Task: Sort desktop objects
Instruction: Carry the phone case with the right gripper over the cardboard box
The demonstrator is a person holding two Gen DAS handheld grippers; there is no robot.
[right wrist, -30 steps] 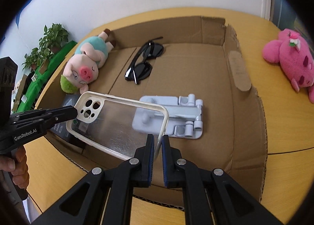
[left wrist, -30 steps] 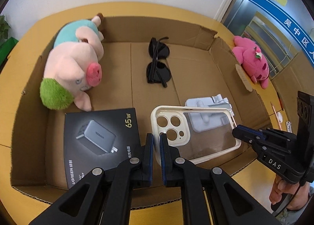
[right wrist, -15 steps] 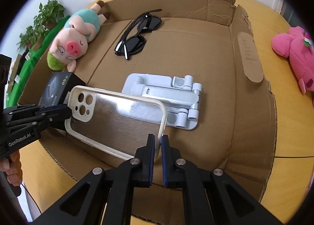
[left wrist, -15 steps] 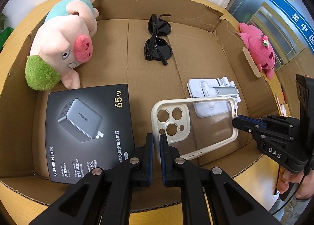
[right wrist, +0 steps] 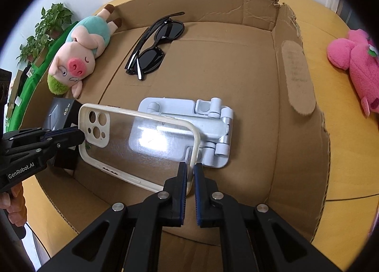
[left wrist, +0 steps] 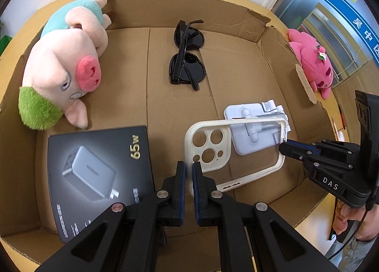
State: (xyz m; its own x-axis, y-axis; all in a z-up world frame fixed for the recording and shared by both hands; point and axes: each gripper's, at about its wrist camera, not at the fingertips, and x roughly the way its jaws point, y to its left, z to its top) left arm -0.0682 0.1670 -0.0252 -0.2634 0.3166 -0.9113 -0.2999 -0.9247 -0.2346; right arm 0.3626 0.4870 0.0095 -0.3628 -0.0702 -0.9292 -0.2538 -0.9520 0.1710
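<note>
Clear phone case (left wrist: 233, 148) held in the air over the cardboard box (left wrist: 236, 11), one gripper at each end; left gripper (left wrist: 188, 172) fingers clamped on the rim at the camera-cutout end; right gripper (right wrist: 190, 174) fingers clamped on the rim at the opposite end, also seen from the left wrist view (left wrist: 283, 149).

Just beyond the right fingertips, under the case: pale grey folding phone stand (right wrist: 201, 125), flat on the box floor.

Left of the left fingers, close: black charger box (left wrist: 97, 172) marked 65W, lying flat; farther ahead and left, plush pig (left wrist: 64, 70) with green tuft, on its side against the box wall.

Straight ahead of both pairs of fingers, well apart from the case: black sunglasses (left wrist: 187, 58), folded, on the floor of the box.

Outside the box, off to the right on the yellow table (right wrist: 341, 177): pink plush toy (right wrist: 357, 63).
</note>
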